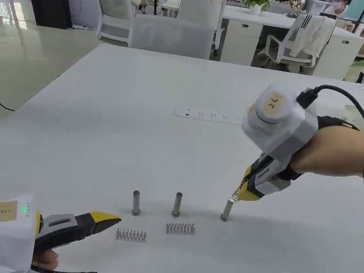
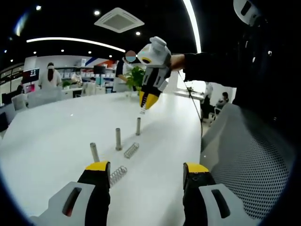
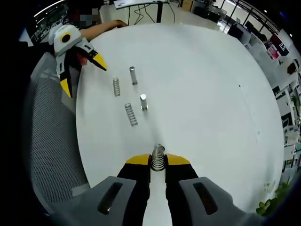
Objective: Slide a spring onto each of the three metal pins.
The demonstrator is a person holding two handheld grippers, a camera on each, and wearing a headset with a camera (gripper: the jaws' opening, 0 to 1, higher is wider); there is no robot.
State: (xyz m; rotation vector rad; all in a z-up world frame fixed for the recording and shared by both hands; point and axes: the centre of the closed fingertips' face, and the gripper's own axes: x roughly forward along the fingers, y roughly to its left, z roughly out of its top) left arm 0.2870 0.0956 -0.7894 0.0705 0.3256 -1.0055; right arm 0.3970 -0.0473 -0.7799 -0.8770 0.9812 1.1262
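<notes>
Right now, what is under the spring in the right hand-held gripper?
A pin stands on the table right under the spring; its lower part shows. The coils seem to cover its top, so how deep it sits inside cannot be seen.

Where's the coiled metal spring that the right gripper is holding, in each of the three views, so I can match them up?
Head view: the coiled metal spring is low, right of centre, in the right gripper's yellow tips, just over the rightmost metal pin.
Left gripper view: upper centre, under the right gripper's tips.
Right gripper view: bottom centre, between that view's own jaws.
Shared landmark: the middle metal pin.
</notes>
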